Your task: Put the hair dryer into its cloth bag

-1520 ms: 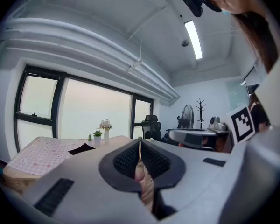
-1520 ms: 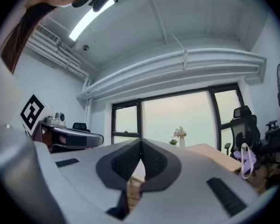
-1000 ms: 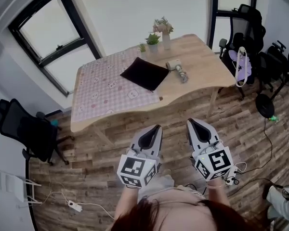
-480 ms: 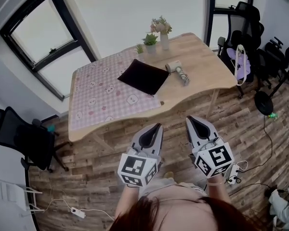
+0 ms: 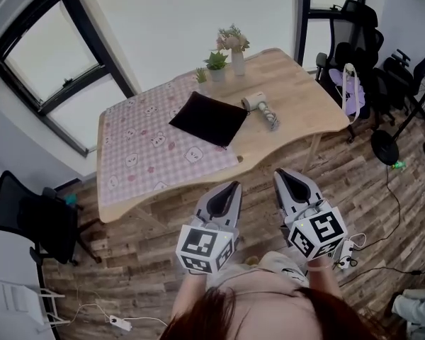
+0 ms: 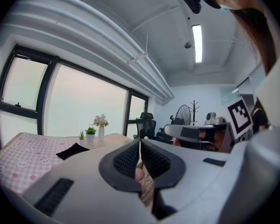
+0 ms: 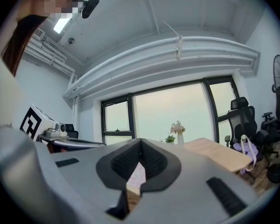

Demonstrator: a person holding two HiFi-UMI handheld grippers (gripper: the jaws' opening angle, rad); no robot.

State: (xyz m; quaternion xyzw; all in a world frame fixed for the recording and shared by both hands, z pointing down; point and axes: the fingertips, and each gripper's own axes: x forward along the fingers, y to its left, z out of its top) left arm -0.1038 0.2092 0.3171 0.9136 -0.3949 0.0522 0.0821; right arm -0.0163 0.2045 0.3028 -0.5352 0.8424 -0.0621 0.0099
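Observation:
A beige hair dryer (image 5: 260,108) lies on the bare wood of the table (image 5: 297,91), just right of a flat black cloth bag (image 5: 208,118) that rests partly on the pink checked tablecloth (image 5: 145,154). The bag (image 6: 73,150) also shows small in the left gripper view. My left gripper (image 5: 232,187) and right gripper (image 5: 280,175) are held side by side above the floor, short of the table's near edge. Both point level toward the table, are shut, and hold nothing.
A vase of flowers (image 5: 233,47) and two small potted plants (image 5: 214,65) stand at the table's far edge. Black office chairs (image 5: 358,30) and gear crowd the right side; another chair (image 5: 30,214) stands at the left. Cables and a power strip (image 5: 120,322) lie on the wood floor.
The table, bag and dryer have drawn nearer and shifted slightly left in the head view as the person walks toward them. Both grippers stay shut, held out in front.

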